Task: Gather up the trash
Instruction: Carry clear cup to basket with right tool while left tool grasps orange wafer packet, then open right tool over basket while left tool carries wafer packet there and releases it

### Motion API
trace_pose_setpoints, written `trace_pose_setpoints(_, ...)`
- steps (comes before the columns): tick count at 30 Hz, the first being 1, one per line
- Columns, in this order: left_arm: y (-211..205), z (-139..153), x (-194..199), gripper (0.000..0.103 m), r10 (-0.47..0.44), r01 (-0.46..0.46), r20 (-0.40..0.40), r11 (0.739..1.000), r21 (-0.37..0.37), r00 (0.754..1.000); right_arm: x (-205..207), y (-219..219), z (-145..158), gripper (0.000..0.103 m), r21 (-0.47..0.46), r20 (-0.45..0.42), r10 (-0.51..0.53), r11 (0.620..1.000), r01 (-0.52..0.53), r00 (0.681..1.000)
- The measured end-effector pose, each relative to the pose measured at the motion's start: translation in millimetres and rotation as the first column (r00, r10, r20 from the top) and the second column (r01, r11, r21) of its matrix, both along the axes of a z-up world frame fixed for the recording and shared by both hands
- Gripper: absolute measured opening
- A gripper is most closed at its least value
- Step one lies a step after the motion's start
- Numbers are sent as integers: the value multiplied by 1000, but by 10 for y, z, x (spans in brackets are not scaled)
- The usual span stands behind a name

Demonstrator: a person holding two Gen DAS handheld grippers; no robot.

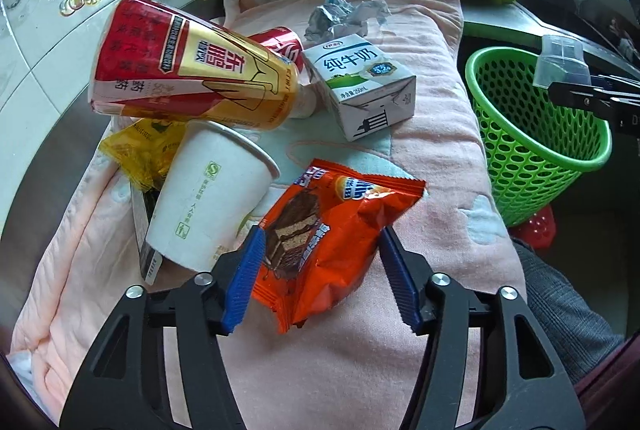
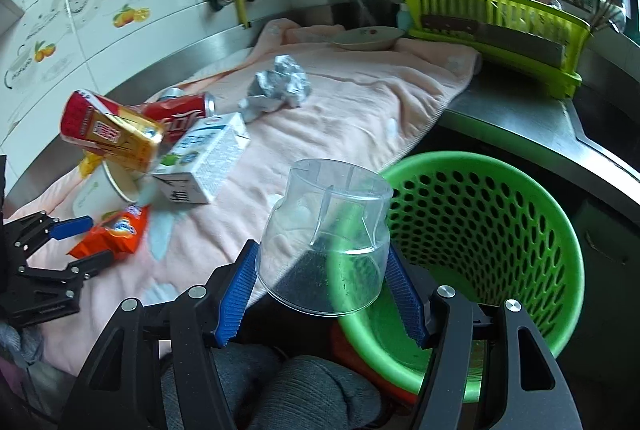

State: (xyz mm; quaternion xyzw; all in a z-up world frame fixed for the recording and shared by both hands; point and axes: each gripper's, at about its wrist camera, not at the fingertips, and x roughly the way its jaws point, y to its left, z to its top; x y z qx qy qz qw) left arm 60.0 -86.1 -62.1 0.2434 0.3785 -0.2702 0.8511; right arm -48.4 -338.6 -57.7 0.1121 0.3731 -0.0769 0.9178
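My left gripper is open, its blue pads on either side of an orange snack wrapper lying on a pink towel. Beyond it lie a white paper cup, a red-gold drink carton, a red can, a milk carton, a yellow wrapper and crumpled foil. My right gripper is shut on a clear plastic cup, held beside the rim of a green mesh basket. The left gripper shows at the left of the right wrist view.
A lime dish rack with a cleaver and a shallow plate stand at the towel's far end. A steel counter edge runs behind the basket. Tiled wall and pipes lie to the left. My leg is below the right gripper.
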Motion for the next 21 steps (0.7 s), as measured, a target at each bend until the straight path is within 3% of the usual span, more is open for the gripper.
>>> trace_pose_setpoints(8,-39,-8,-18,13,7,-7,-23,1000,-7,1000,-124,-319,-271,61,-12,-59,-58,998,58,997)
trace_pose_setpoints(12,-91,66,-72,8,1,-1,-16,1000,-25,1000,-130,-428,-381,61,-17,-84,-76,997,75,994)
trace_pose_setpoints(21,-338,291,-255,6,-53,53,0,996,-77,999,-168,-585,-495,62,-9,-101,-95,995,95,990)
